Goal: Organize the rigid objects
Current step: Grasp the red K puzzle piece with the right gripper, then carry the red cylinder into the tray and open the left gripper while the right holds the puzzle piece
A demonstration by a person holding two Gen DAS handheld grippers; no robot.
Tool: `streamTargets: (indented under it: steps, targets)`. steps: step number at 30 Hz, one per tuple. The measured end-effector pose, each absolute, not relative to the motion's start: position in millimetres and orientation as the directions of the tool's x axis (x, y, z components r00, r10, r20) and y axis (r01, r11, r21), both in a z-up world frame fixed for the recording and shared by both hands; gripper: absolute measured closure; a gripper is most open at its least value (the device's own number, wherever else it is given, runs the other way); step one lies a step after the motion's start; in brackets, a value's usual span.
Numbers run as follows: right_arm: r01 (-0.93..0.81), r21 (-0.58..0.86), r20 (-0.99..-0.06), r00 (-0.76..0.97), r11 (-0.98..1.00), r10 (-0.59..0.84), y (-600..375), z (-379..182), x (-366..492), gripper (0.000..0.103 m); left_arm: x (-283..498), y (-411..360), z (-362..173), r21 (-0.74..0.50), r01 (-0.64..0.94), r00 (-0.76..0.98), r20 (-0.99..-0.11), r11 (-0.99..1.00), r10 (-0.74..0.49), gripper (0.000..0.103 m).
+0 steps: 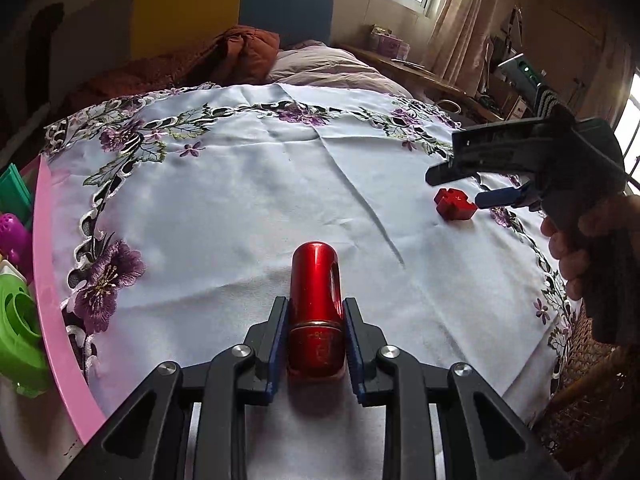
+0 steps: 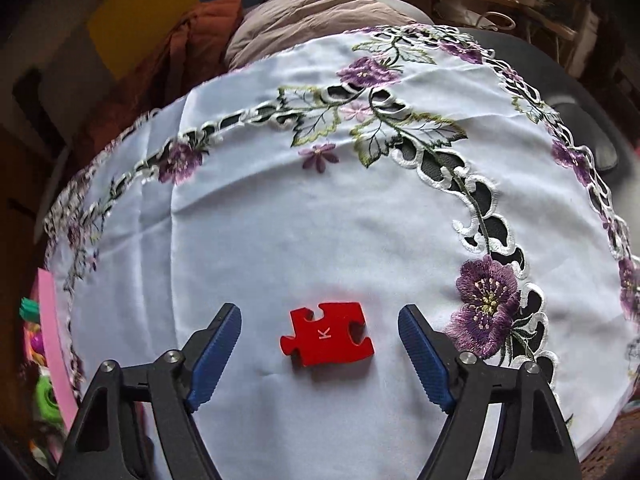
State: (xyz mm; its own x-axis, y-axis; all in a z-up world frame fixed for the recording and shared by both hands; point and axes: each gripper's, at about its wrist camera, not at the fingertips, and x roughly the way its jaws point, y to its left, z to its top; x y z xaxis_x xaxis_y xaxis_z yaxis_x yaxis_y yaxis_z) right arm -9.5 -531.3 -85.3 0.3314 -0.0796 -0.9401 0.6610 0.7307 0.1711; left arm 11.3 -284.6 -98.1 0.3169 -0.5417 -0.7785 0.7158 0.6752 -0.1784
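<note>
Bench (image 1: 248,184) under a white cloth (image 2: 280,232) with purple flower embroidery round the border fills both views; bed with a pinkish pillow (image 1: 320,64) and a rust-coloured blanket (image 1: 248,52) sits behind it. Pink bin rim (image 1: 48,280) runs along the bench's left edge, with green and magenta plastic toys (image 1: 18,336) beyond it, only partly in frame.

Left gripper (image 1: 316,340): blue-padded fingers (image 1: 278,344) pressed against both sides of a red metal cylinder (image 1: 316,304), which lies lengthwise along the gripper axis, rounded end pointing away, side cut-out facing right. Cylinder sits low over the cloth near the bench's near edge; can't tell whether it is touching the cloth or lifted.

Right gripper (image 2: 320,348): fingers (image 2: 218,352) spread wide, nothing held. Red puzzle piece (image 2: 328,334) marked "K" lies flat on the cloth between the two fingers, clear gap on each side, no contact. Seen from the left wrist camera, the same gripper (image 1: 472,184) comes in from the right, held in a hand (image 1: 576,248), with the puzzle piece (image 1: 456,203) just beside the blue fingertip, well apart from the cylinder.

Purple embroidered flower (image 2: 486,300) is just right of the right-hand finger.
</note>
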Motion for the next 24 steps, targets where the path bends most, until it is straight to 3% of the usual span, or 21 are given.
streamTargets:
  steps: [1, 4, 11, 16, 24]
  targets:
    - [0.649, 0.141, -0.949, 0.305, 0.748, -0.085, -528, -88, -7, 0.054, 11, -284, -98, -0.182, 0.715, 0.316, -0.777, 0.675, -0.544, 0.077]
    - [0.599, 0.026, -0.958, 0.244, 0.801, -0.151, -514, -91, 0, 0.055, 12, -283, -98, -0.187, 0.715, 0.313, -0.775, 0.673, -0.548, 0.077]
    - [0.479, 0.122, -0.915, 0.393, 0.869, -0.088, -490, -75, 16, 0.055, 12, -274, -94, -0.216, 0.695, 0.303, -0.777, 0.685, -0.552, 0.077]
    - [0.427, 0.031, -0.948, 0.299, 0.904, -0.109, -474, -97, 23, 0.055, 7, -267, -90, -0.201, 0.690, 0.320, -0.777, 0.695, -0.542, 0.077]
    - [0.427, 0.036, -0.948, 0.302, 0.904, -0.104, -476, -98, 16, 0.055, 0, -260, -73, -0.179, 0.692, 0.361, -0.753, 0.699, -0.550, 0.077]
